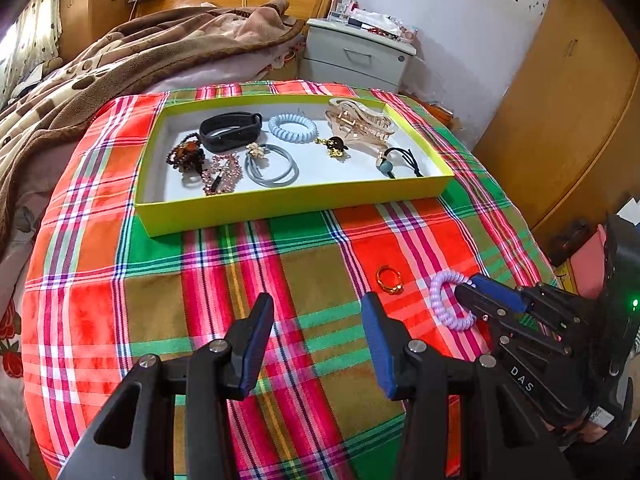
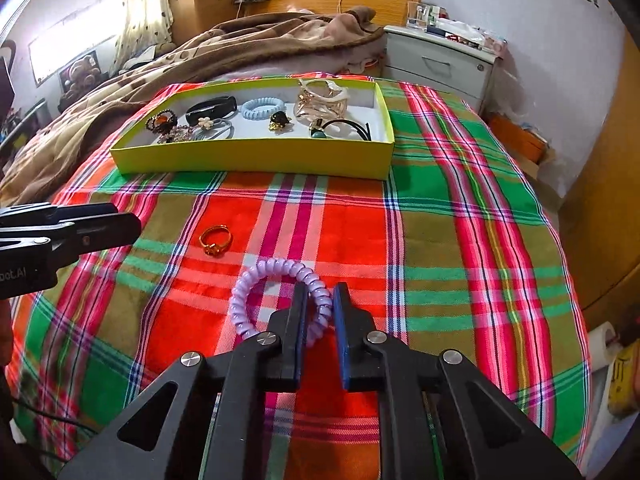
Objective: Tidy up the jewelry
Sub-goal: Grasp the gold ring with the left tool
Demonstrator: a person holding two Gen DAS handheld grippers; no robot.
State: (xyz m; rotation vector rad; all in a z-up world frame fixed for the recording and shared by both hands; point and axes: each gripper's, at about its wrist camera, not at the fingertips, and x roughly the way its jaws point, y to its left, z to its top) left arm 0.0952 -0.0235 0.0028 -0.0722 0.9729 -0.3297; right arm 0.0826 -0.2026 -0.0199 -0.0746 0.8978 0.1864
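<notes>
Purple coil hair tie (image 2: 280, 300) pinched in right claw (image 2: 320, 300) on plaid cloth (image 2: 440, 240).

Ahead of the left gripper (image 1: 318, 320) the plaid cloth (image 1: 224, 280) lies bare up to the near wall of the yellow tray (image 1: 280, 204). To its right, a gold ring (image 1: 389, 279) and the right gripper (image 2: 320, 300), clamped on a purple coil tie (image 2: 256, 296), block the way.
</notes>
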